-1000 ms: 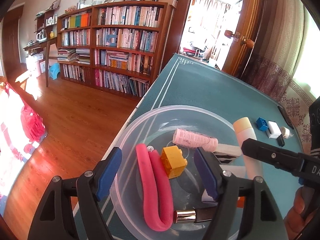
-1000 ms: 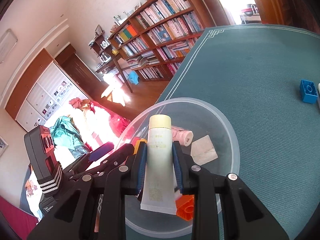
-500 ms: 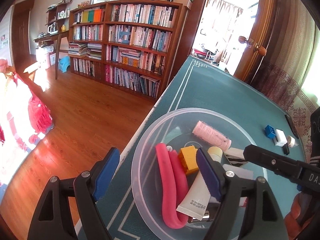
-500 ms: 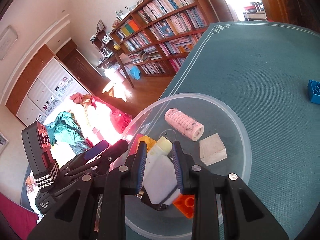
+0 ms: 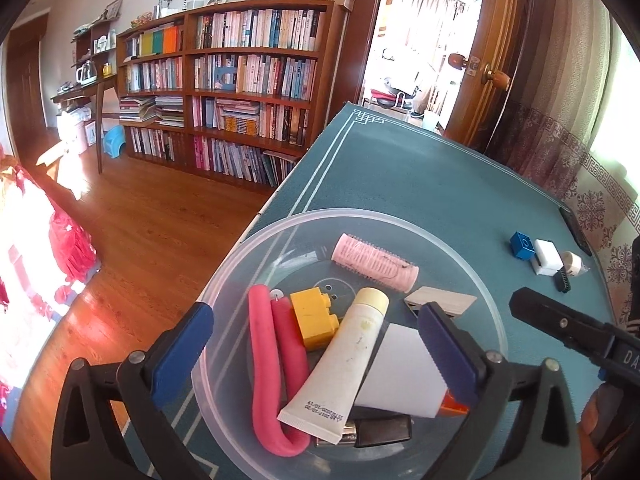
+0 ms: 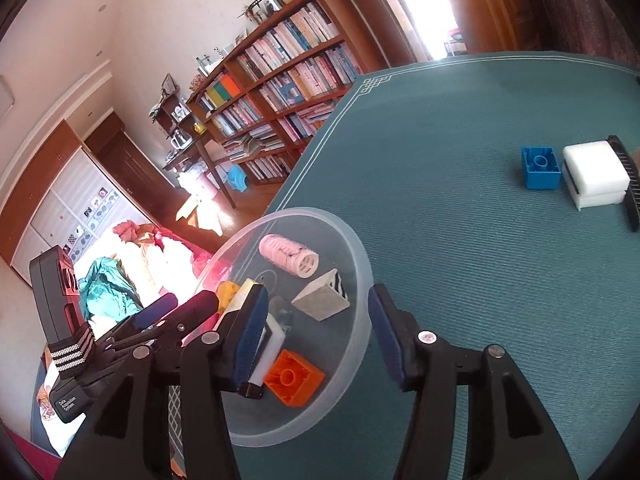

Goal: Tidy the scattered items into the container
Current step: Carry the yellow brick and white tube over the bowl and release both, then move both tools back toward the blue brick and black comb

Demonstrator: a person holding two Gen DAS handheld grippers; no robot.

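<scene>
Clear glossy plastic bowl [image 5: 256,248] on matt ribbed teal cloth [image 5: 420,184], polished wood floor [image 5: 160,232]

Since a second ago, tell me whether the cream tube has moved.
Yes. The cream tube left the right gripper, now open, and lies inside the clear bowl beside the yellow brick.

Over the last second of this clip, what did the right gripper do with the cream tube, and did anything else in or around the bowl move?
The right gripper let go of the cream tube: held upright a second ago, it now lies tilted in the clear bowl across the pink foam roller and yellow brick. Its jaws have opened and pulled back. The left gripper stays open and empty. The blue brick and white sponge remain on the table.
</scene>
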